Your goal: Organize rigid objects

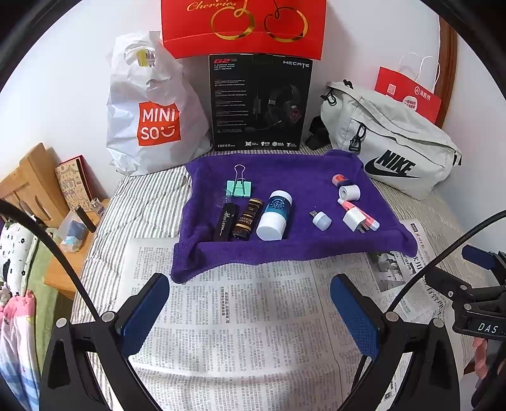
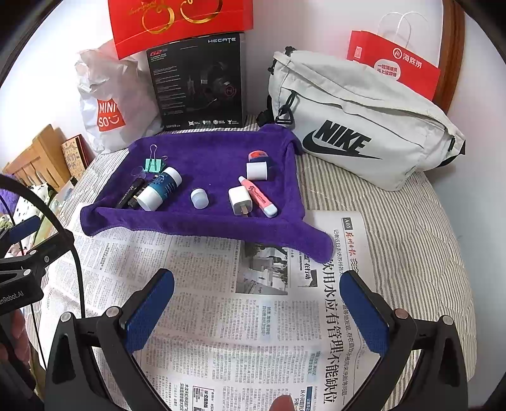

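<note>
A purple towel [image 1: 284,249] [image 2: 202,226] lies on newspaper and holds several small rigid objects. At its left lie a green binder clip [image 1: 239,187] [image 2: 154,164], a black Horizon tube [image 1: 225,222], a dark tube [image 1: 248,218] and a white-and-teal bottle [image 1: 274,215] [image 2: 159,188]. At its right lie a small white USB light [image 1: 321,218] [image 2: 200,198], a white charger plug [image 1: 354,219] [image 2: 240,199], a pink pen [image 2: 257,196] and a white roll [image 1: 349,192] [image 2: 256,170]. My left gripper [image 1: 249,311] and right gripper [image 2: 256,308] are both open and empty over the newspaper, in front of the towel.
A newspaper [image 1: 240,316] [image 2: 221,316] covers a striped bed. Behind the towel stand a Miniso bag [image 1: 151,110], a black headset box [image 1: 259,101], a red gift bag [image 1: 243,25] and a grey Nike bag [image 1: 392,145] [image 2: 357,120]. A wooden side table [image 1: 47,202] is at left.
</note>
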`<state>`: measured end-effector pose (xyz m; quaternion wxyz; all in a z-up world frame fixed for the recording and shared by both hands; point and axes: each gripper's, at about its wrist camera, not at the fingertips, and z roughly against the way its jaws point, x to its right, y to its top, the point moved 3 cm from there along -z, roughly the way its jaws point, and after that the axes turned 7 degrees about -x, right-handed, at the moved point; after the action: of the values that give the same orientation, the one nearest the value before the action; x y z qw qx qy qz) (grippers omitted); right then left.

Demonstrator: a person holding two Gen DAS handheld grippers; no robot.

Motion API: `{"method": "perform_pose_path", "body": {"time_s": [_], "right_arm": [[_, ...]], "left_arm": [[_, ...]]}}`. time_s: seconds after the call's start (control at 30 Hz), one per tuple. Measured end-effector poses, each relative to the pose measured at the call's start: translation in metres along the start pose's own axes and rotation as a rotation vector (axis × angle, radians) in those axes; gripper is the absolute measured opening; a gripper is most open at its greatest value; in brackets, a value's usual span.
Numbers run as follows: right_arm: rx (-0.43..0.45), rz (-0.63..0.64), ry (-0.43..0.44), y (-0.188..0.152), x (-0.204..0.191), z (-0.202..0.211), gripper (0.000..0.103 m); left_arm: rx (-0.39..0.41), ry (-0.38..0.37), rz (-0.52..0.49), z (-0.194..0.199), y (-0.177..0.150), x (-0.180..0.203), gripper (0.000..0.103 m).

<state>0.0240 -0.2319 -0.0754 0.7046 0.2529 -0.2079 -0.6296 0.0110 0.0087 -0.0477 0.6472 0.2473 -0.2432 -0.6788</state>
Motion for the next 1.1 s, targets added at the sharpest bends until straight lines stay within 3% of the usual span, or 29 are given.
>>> {"method": "perform_pose_path", "body": {"time_s": [1.1], "right_arm": [[-0.004, 0.01, -0.003, 0.0001, -0.0029, -0.0025, 0.103]], "left_arm": [[0.003, -0.011, -0.011, -0.0024, 0.0008, -0.0021, 0.103]]}}
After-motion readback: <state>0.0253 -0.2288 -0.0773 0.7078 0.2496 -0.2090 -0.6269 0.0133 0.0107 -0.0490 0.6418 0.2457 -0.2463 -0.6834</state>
